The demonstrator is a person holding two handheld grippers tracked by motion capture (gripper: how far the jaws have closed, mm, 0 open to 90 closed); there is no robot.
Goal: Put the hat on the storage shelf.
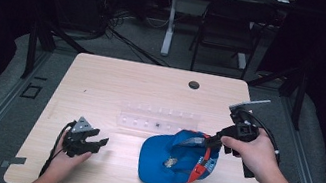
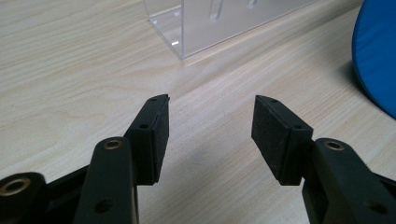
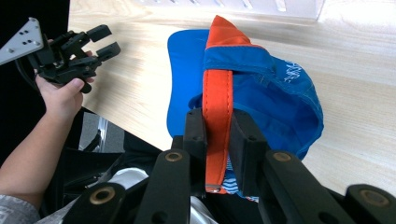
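The right gripper (image 3: 217,135) is clamped on the orange strap (image 3: 217,98) at the back of the blue cap (image 3: 280,93), its two black jaws pressing the strap from either side. In the high view the right gripper (image 1: 210,141) reaches in from the right edge of the wooden table (image 1: 152,84), and the blue cap (image 1: 164,158) lies open side up on the near right part of the tabletop, brim toward the person, with the strapped rear edge lifted at the jaws.

The left gripper (image 2: 210,126) rests low over bare wood with its jaws spread apart and nothing between them. In the high view the left gripper (image 1: 91,141) sits near the table's front left, well apart from the cap.

Beyond both, near the table's middle, lies a clear plastic holder (image 1: 156,120) with a row of slots; whether anything sits in them cannot be made out.
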